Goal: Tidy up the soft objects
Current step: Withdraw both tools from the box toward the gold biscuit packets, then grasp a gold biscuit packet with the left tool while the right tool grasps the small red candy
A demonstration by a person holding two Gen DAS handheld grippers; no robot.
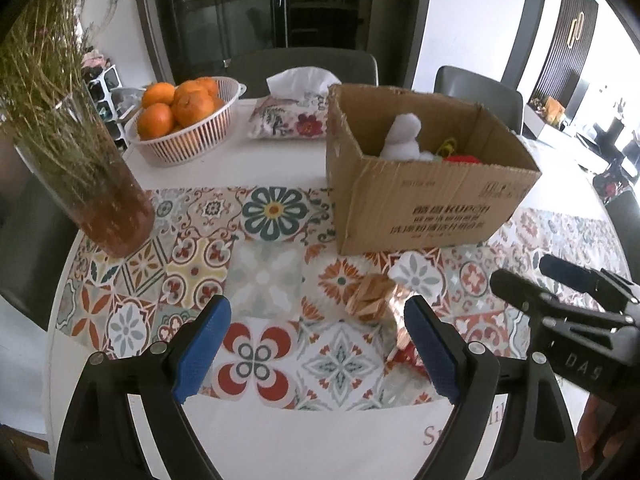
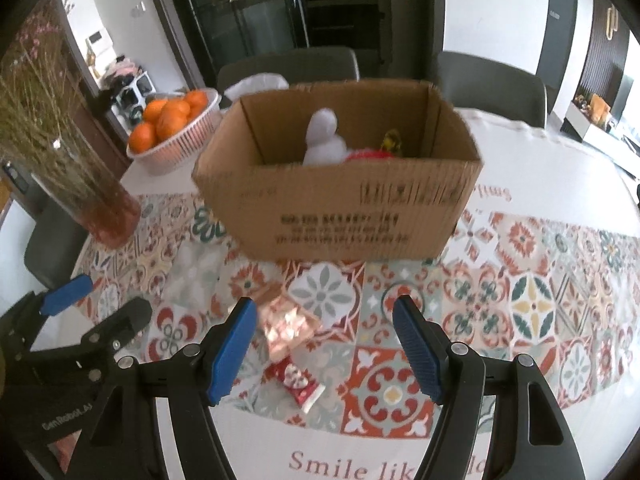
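Observation:
An open cardboard box [image 1: 420, 204] [image 2: 340, 200] stands on the patterned table mat [image 1: 264, 280]. Inside it are a white plush [image 1: 402, 136] [image 2: 324, 136], a red soft item [image 2: 368, 155] and something yellow [image 2: 392, 140]. In front of the box lie a small tan-and-pink crinkly bundle [image 1: 370, 298] [image 2: 286, 326] and a red-and-white packet [image 1: 404, 354] [image 2: 298, 382]. My left gripper [image 1: 317, 312] is open above the mat, with the bundle just inside its right finger. My right gripper [image 2: 324, 316] is open too, and the bundle and packet lie near its left finger. Neither gripper holds anything.
A glass vase of dried grasses [image 1: 92, 184] [image 2: 80, 184] stands at the left. Behind it are a basket of oranges [image 1: 184, 120] [image 2: 172, 128] and a floral tissue pouch [image 1: 292, 116]. Grey chairs [image 1: 304, 64] ring the round white table. Each gripper shows in the other's view.

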